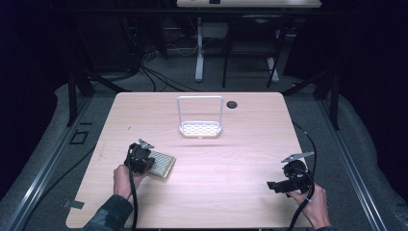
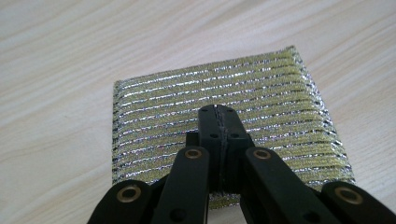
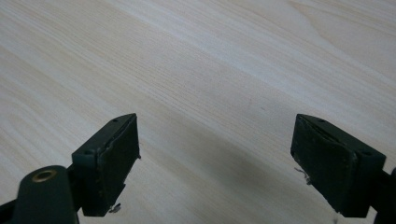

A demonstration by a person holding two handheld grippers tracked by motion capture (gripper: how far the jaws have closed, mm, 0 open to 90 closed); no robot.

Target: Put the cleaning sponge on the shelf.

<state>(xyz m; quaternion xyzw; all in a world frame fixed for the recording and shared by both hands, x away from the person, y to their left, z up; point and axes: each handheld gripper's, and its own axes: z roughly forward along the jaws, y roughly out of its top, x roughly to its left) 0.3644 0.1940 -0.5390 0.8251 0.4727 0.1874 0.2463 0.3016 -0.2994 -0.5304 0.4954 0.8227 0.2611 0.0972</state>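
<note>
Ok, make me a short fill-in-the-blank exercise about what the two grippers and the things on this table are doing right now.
The left gripper is shut on the striped ____.
The right gripper has its jaws ____.
The white rack stands at the table's far side, with ____ in it.

Missing words: sponge; open; nothing

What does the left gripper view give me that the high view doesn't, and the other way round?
Left gripper view: the left gripper's fingers pressed together over the scouring pad, whose silver and gold ribbing is plain.

High view: the white wire rack farther back on the table, and the right gripper, fingers apart, nothing between them.

Both: the pad lying flat on the pale wood, the left gripper on it.
</note>
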